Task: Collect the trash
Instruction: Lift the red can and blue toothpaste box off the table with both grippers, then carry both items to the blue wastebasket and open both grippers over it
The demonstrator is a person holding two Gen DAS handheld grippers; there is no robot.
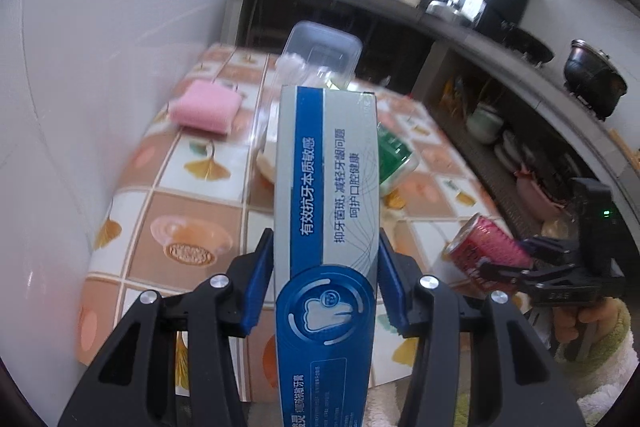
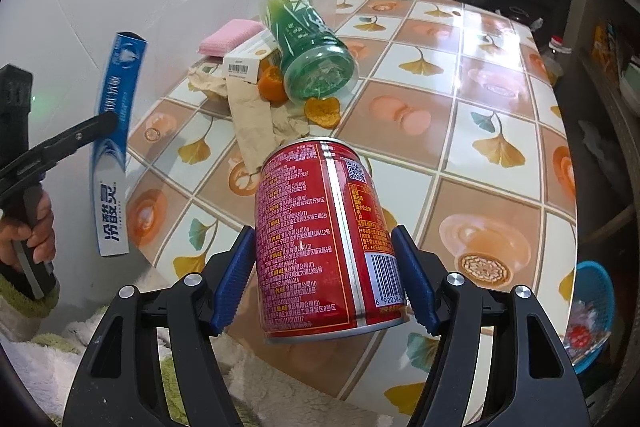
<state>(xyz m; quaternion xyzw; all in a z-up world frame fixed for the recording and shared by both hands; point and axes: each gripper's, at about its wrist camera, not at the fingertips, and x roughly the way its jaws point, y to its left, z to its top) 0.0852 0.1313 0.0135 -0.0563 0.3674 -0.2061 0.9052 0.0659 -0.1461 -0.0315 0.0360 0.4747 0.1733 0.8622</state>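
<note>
Gripping two pieces of trash at once, the person has both tools loaded above the tiled worktop (image 2: 496, 75). The left gripper (image 1: 326, 283) has its jaws clamped on a toothpaste box (image 1: 326, 195), the blue pads pressing its two long sides near the lower half, with most of the carton sticking out forward and clear of the worktop. It looks like thin card, probably empty: light, easily crushed, so I would judge a gentle squeeze across the narrow faces the right hold, as it is taken now. It is grey-white with a broad blue band, a tooth emblem and Chinese print.

The right gripper (image 2: 324, 279) has its jaws closed on a red can (image 2: 326, 239), pads on opposite sides of the curved wall near the lower half, the can tilted and held in the air just off the worktop's near edge. Thin metal, smooth and round, it may slip or dent; gripping mid-body across the full width seems safest. Its wall carries dense yellow lettering, a silver seam, a QR code and a barcode.

Remaining on the worktop are a green bottle (image 2: 308, 47) lying on its side, crumpled brown paper (image 2: 256, 119), orange peel (image 2: 322, 113) and a small carton (image 2: 250, 61).
</note>
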